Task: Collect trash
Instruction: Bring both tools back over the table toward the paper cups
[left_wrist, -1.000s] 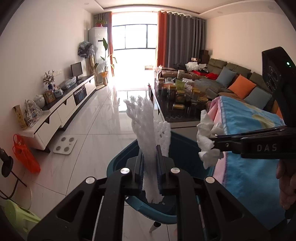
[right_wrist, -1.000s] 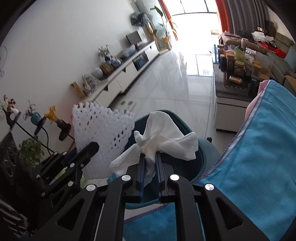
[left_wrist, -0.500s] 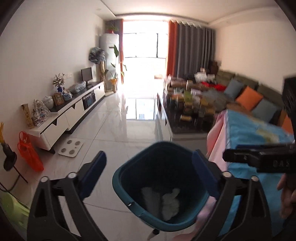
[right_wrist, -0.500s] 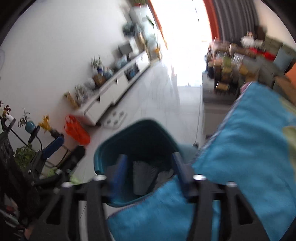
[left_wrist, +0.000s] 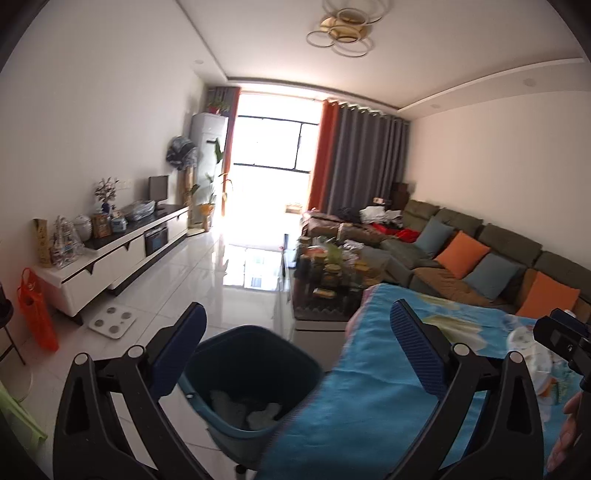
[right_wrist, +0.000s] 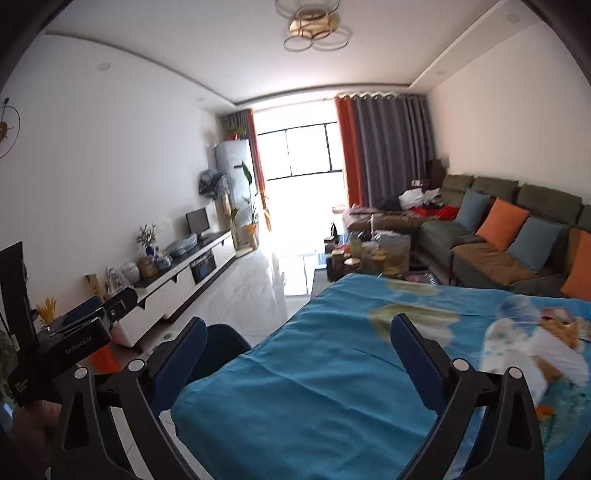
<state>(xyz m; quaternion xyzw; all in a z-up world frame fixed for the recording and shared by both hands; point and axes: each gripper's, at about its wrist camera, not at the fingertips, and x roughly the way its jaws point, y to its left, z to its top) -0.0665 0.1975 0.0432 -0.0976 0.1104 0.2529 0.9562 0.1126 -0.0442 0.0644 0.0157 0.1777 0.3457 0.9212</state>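
1. Both tongs are spread wide with nothing between their blue pads: the left gripper (left_wrist: 295, 354) hangs over the rim of the bin and the table edge, and the right gripper (right_wrist: 299, 362) is over the table.
2. Right jaws have just been opening; no object sits between them.
3. Down on the white tiled floor, the round teal plastic waste bin (left_wrist: 255, 350) stands just beside the table, partly tucked under the hanging edge of the bright blue tablecloth (left_wrist: 369, 402).
4. Crumpled white paper scraps (left_wrist: 245, 410) lie at the bottom of that bin.
5. More litter, a blurred white and orange wrapper heap (right_wrist: 535, 350), rests on the cloth toward the right, well apart from the bin.
6. A hand (left_wrist: 567, 435) shows at the right edge, below the other tool.
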